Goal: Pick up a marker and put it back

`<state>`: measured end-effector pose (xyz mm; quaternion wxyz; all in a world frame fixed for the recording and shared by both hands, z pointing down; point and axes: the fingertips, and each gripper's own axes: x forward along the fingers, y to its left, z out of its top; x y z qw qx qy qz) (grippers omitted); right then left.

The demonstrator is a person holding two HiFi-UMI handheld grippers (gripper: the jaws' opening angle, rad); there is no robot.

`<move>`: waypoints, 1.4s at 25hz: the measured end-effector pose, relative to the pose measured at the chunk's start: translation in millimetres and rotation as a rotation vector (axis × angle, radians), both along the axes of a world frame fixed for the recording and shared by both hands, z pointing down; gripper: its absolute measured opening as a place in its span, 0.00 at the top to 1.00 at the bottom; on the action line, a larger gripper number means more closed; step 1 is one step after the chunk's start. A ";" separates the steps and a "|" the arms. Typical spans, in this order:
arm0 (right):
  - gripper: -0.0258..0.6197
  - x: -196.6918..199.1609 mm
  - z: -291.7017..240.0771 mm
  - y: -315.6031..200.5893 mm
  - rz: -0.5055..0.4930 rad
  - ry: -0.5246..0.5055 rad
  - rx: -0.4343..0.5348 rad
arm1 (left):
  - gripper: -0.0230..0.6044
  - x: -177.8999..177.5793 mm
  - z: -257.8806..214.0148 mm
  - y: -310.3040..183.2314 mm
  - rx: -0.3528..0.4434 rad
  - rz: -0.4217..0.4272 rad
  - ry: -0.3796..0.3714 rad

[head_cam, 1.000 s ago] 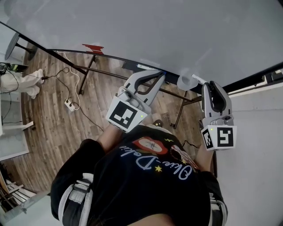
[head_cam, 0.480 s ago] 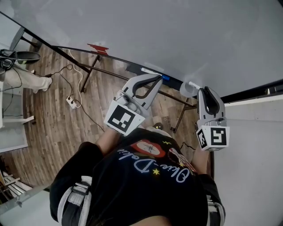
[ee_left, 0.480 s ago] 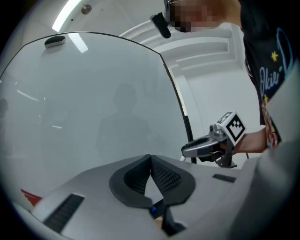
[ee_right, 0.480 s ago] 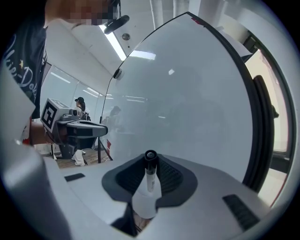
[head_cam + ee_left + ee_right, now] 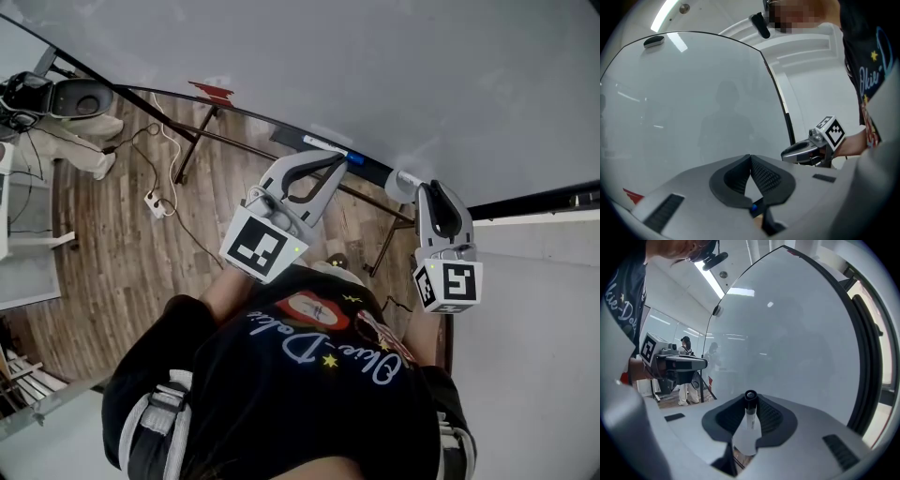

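Observation:
A white marker (image 5: 750,420) with a black cap stands between the jaws of my right gripper (image 5: 750,401), which is shut on its barrel, cap pointing at the whiteboard (image 5: 797,333). In the head view the right gripper (image 5: 427,189) sits at the whiteboard's (image 5: 375,66) lower edge, right of the left gripper (image 5: 339,161). The left gripper (image 5: 750,158) is shut with its pad tips touching and nothing between them. Its tips are close to the board's tray (image 5: 323,145), where a blue piece (image 5: 353,157) lies.
The board's black stand legs (image 5: 192,141) reach down to a wooden floor with cables and a power strip (image 5: 150,202). A red piece (image 5: 211,91) sits on the board's edge at left. A person in white (image 5: 684,380) stands far off.
The head view has shifted a little. Both grippers have stayed by the board's lower edge, the right one edging slightly left with the marker in it.

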<state>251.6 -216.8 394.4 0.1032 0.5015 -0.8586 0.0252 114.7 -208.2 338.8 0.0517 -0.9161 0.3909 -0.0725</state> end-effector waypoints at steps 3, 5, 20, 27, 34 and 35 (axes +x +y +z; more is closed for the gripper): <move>0.85 0.0 2.9 -2.2 -0.004 0.000 -0.003 | 0.96 -0.2 0.7 -0.8 -0.004 -0.005 -0.001; 0.85 -1.2 5.3 -3.8 -0.007 0.006 -0.001 | 0.96 -0.9 1.5 -1.3 -0.006 -0.008 -0.004; 0.85 -1.5 17.5 -4.7 0.013 0.022 -0.009 | 0.96 -2.8 2.9 -1.2 -0.021 -0.008 -0.007; 0.85 -1.5 21.0 0.8 0.028 0.024 -0.006 | 0.96 -1.1 2.9 0.6 -0.015 0.006 -0.005; 0.85 -1.7 22.8 5.0 0.040 0.043 -0.004 | 0.96 -0.8 1.6 2.8 -0.014 0.017 0.003; 0.85 -1.9 23.2 5.6 0.042 0.045 -0.005 | 0.96 -1.1 1.7 3.0 -0.015 0.019 0.003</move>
